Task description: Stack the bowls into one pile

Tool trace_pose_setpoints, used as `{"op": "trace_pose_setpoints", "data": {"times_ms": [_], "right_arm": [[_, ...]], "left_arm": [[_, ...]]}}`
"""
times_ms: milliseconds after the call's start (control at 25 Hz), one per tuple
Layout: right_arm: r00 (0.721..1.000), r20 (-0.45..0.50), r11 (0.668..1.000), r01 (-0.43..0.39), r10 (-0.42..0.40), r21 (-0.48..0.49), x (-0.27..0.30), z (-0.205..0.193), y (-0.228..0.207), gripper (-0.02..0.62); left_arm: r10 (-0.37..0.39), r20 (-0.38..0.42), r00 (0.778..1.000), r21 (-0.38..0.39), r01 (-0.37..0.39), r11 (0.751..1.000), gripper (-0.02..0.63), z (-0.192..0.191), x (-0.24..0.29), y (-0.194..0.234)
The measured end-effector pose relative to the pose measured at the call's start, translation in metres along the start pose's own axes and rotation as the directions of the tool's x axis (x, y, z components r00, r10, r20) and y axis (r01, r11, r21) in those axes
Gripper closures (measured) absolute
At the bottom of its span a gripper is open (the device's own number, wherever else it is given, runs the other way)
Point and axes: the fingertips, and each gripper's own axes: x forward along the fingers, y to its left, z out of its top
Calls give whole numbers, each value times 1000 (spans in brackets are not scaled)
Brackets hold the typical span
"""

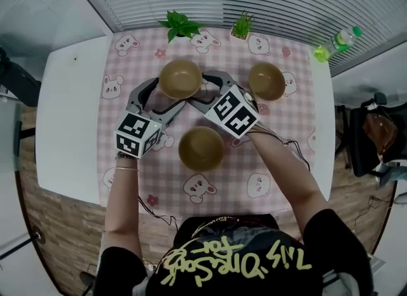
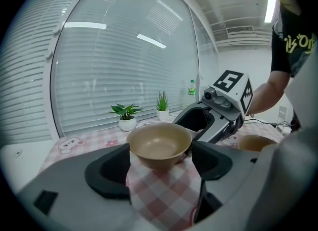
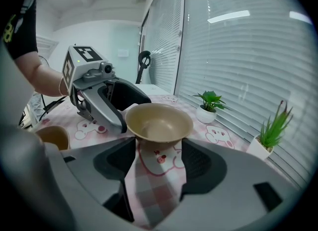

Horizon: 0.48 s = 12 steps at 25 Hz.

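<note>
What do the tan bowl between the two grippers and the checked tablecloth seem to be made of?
Bowl: probably plastic or melamine, perhaps glazed ceramic; smooth, even tan surface with a dull sheen and no grain.
Tablecloth: probably thin printed fabric or vinyl; pink-and-white checks with cartoon animals, lying flat, no weave visible.

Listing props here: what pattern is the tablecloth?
Tablecloth: pink-and-white checks with cartoon animals; head view.
</note>
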Motion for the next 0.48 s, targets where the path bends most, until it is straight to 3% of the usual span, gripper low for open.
{"op": "trace_pose_setpoints", "data": {"times_ms": [480], "right_arm": [[993,111,999,39,-38,-5,-54,35,-4,301]], "left_arm": [[-6,71,997,45,3,999,219,58,-20,-24]]}}
